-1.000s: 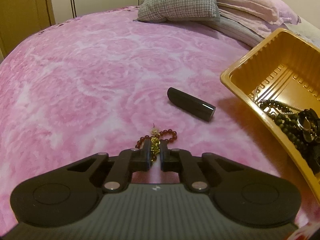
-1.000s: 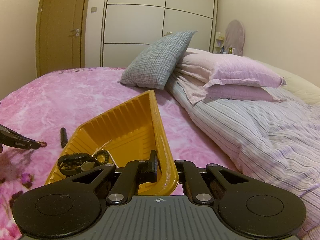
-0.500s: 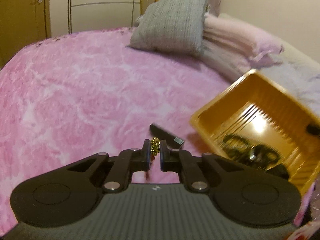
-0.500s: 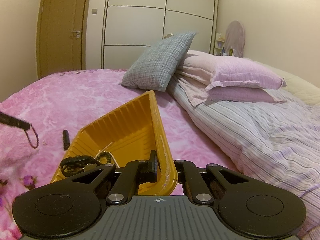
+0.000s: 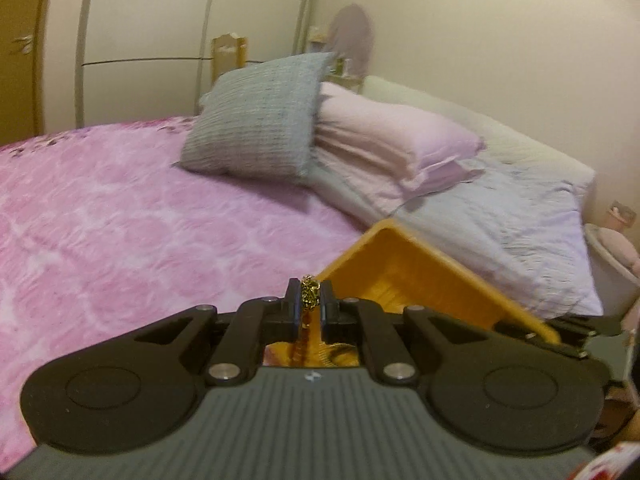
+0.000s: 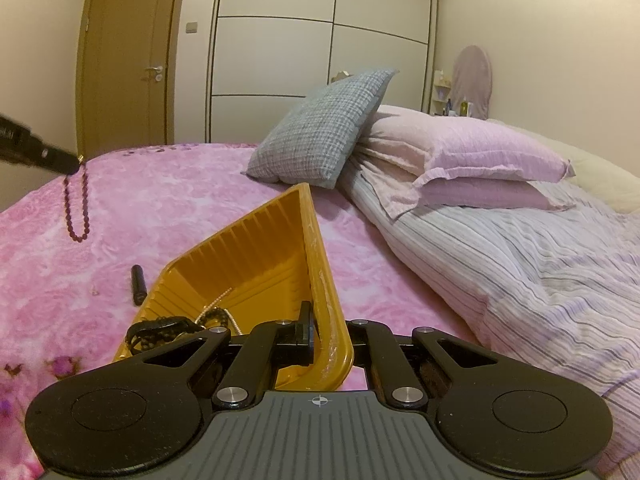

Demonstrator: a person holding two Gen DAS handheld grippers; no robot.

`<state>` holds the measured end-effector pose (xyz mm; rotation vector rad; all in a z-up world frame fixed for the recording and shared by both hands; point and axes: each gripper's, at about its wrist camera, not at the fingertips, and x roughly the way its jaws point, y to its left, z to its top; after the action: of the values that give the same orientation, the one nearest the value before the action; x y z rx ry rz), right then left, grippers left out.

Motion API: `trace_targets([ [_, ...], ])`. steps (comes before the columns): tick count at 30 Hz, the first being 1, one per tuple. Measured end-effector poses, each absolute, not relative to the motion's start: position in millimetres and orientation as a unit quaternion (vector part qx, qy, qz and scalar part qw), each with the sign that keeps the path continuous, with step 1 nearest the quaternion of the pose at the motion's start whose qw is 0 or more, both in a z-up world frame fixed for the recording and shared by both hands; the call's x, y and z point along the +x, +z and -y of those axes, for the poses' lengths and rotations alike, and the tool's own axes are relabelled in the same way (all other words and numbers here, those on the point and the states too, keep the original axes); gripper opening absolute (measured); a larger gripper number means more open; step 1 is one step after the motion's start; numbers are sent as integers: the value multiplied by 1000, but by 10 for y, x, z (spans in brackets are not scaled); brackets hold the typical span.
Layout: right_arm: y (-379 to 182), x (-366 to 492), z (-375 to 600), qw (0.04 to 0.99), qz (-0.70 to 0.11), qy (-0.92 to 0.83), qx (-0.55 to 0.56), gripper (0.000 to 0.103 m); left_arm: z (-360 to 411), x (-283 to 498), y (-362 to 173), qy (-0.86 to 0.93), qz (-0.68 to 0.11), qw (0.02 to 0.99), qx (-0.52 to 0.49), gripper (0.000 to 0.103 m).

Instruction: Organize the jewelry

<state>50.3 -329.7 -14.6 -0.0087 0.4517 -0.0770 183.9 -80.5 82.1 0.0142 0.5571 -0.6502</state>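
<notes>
My left gripper (image 5: 310,300) is shut on the gold charm of a red bead bracelet (image 5: 309,295). In the right wrist view that bracelet (image 6: 77,208) hangs as a dark red loop from the left gripper's tip (image 6: 72,165), high above the pink bedspread at the far left. My right gripper (image 6: 326,336) is shut on the near rim of the yellow tray (image 6: 320,264). Inside the tray lie dark bead strings (image 6: 160,330) and a thin pale chain (image 6: 218,300). The tray's far corner (image 5: 400,256) shows just right of the left fingers.
A black cylinder (image 6: 137,284) lies on the pink bedspread (image 6: 160,208) just left of the tray. A grey checked cushion (image 6: 324,148) and pink pillows (image 6: 472,160) sit at the bed's head, with a striped duvet (image 6: 520,272) on the right.
The left gripper has lifted the red bracelet off the bedspread and risen, swinging right toward the tray. The right gripper and tray stayed still.
</notes>
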Motion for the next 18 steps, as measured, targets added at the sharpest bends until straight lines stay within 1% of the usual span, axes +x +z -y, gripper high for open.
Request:
trace_targets([
  [4,-146,505,3295,974,-223,-38,-4,6,1076,1739,821,-346,-269,899,15,7],
  [10,-147,503,3294,974,-224,-38,-4,6,1432,1648,683,-378,-283,881,25,7],
  [18,-152,496,3306,974,-224,-38,1,6,1693,1584,458,-400,-308,862,36,7],
])
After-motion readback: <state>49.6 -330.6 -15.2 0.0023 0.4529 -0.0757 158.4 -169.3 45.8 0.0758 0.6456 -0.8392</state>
